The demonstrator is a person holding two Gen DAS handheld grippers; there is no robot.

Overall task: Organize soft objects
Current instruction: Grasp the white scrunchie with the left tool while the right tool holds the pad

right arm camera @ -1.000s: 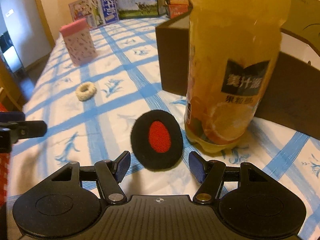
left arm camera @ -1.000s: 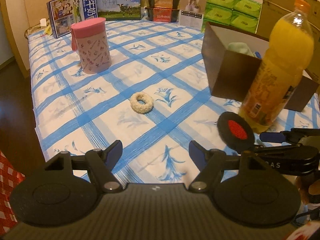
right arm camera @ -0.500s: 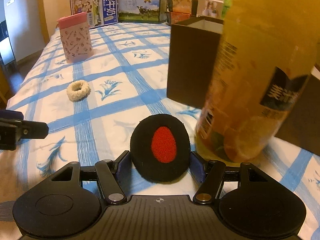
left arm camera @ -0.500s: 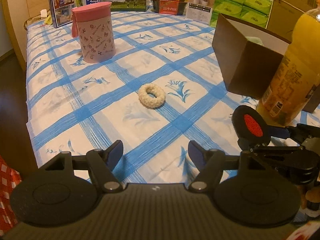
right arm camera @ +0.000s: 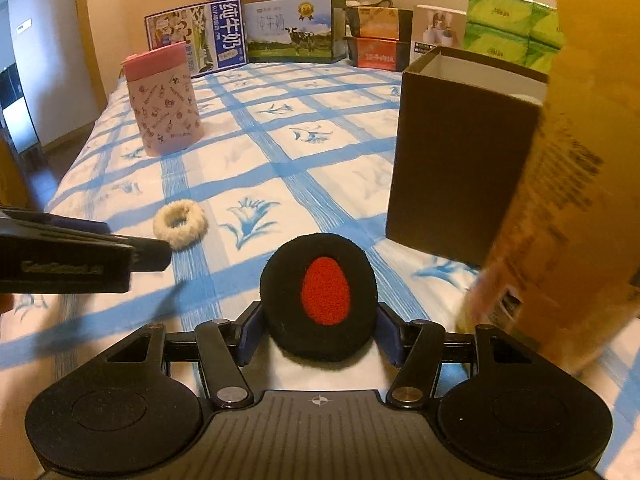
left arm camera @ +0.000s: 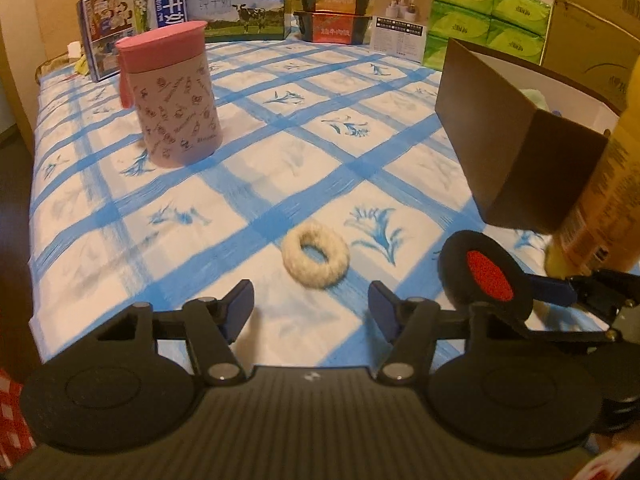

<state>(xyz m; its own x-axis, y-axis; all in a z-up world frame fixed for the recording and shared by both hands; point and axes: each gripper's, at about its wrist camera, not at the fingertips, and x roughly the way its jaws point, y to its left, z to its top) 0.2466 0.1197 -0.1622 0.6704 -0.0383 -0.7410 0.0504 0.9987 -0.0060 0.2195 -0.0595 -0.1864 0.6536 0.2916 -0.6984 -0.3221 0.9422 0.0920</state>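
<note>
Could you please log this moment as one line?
left gripper: closing, short of white fluffy ring | right gripper: closing around black-red pad | brown box: open

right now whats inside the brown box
In the brown box, white inner walls and a bit of pale green soft stuff show above the rim. The near wall hides everything lower down.

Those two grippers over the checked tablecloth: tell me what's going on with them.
A person is tidying soft items with a gripper in each hand. The right gripper is closing around the black pad with the red centre, which sits between its fingers beside the orange juice bottle. The left gripper, also closing, has nothing between its fingers and points at the fluffy white ring on the tablecloth. The open brown box stands nearby.
</note>
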